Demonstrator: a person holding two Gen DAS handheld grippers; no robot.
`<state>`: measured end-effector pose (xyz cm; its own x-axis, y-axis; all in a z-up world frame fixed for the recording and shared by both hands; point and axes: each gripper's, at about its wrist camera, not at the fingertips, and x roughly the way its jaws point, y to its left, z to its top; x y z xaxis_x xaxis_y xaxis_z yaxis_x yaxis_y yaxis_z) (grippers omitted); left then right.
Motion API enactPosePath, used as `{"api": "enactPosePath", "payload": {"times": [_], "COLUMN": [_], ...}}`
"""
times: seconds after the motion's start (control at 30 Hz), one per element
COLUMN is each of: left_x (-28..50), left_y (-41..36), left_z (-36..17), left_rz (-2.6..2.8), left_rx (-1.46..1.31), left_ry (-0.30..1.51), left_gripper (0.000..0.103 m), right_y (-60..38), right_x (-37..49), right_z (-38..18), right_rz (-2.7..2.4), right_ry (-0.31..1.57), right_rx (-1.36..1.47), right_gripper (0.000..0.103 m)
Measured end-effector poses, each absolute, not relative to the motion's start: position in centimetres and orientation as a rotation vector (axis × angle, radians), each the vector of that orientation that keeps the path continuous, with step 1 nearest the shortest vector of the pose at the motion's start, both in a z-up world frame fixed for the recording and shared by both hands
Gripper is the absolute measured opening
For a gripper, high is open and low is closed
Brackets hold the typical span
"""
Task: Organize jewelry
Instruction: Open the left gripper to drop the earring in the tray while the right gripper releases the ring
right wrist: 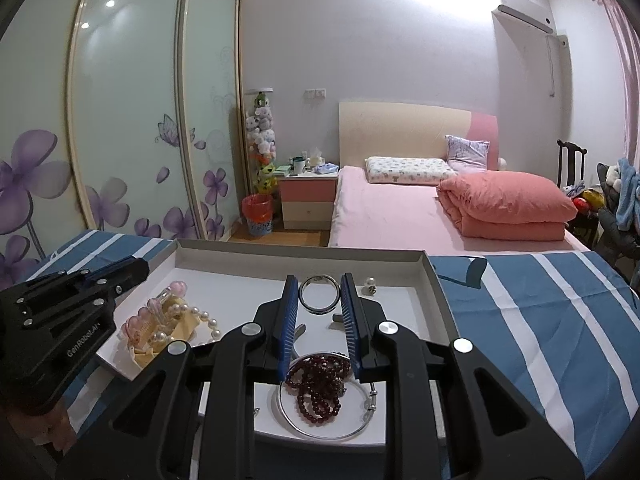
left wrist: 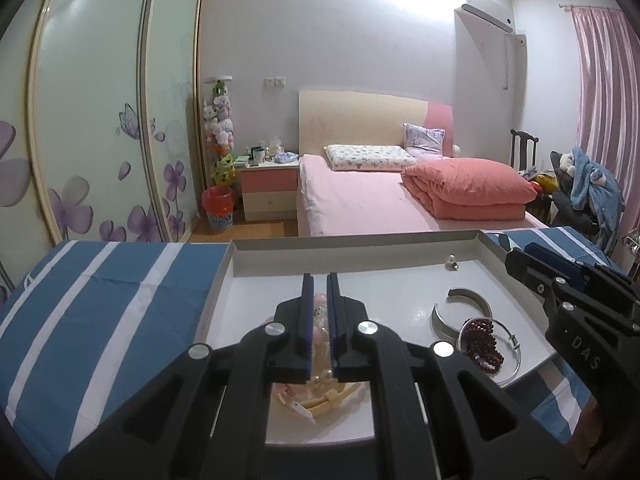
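Note:
A shallow white tray point(left wrist: 360, 258) point(right wrist: 304, 258) lies on a blue-and-white striped cloth. My left gripper point(left wrist: 320, 284) hovers over the tray's left side, its jaws close together with a narrow gap, above a pink and cream hair clip and pearl strand point(right wrist: 168, 320). My right gripper point(right wrist: 319, 286) is open over the tray's right side, above a dark red bead bracelet point(right wrist: 320, 384) point(left wrist: 486, 342) lying inside a thin silver bangle point(right wrist: 332, 428). A silver ring-shaped bangle point(right wrist: 320, 294) shows between its fingers. A silver cuff point(left wrist: 460, 312) and a small pearl earring point(right wrist: 370, 283) point(left wrist: 452, 262) lie farther back.
The striped cloth point(left wrist: 100, 300) point(right wrist: 540, 320) covers the table on both sides of the tray. Beyond the table stand a pink bed point(right wrist: 400, 216), a nightstand point(right wrist: 306, 196), a red bin point(right wrist: 258, 212) and sliding wardrobe doors point(right wrist: 120, 120).

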<state>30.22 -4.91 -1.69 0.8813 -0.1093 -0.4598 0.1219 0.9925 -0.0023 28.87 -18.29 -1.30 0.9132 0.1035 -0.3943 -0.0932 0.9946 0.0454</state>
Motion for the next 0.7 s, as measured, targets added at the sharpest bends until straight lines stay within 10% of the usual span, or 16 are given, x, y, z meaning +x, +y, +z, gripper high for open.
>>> {"api": "enactPosePath", "payload": {"times": [0.13, 0.47, 0.7], "left_x": [30.2, 29.3, 25.7], "left_y": [-4.9, -4.2, -2.3], "left_z": [-1.6, -0.8, 1.4], "left_rz": [-0.126, -0.131, -0.115], "left_rx": [0.021, -0.010, -0.031], "left_ry": [0.473, 0.454, 0.399], "left_gripper": [0.018, 0.027, 0.040], "right_y": [-18.4, -18.4, -18.4], "right_x": [28.8, 28.1, 24.7], "right_z": [-1.2, -0.6, 1.0], "right_rz": [0.100, 0.095, 0.074], "right_ry": [0.397, 0.387, 0.334], "right_rx": [0.027, 0.021, 0.002], "right_gripper": [0.045, 0.047, 0.067]}}
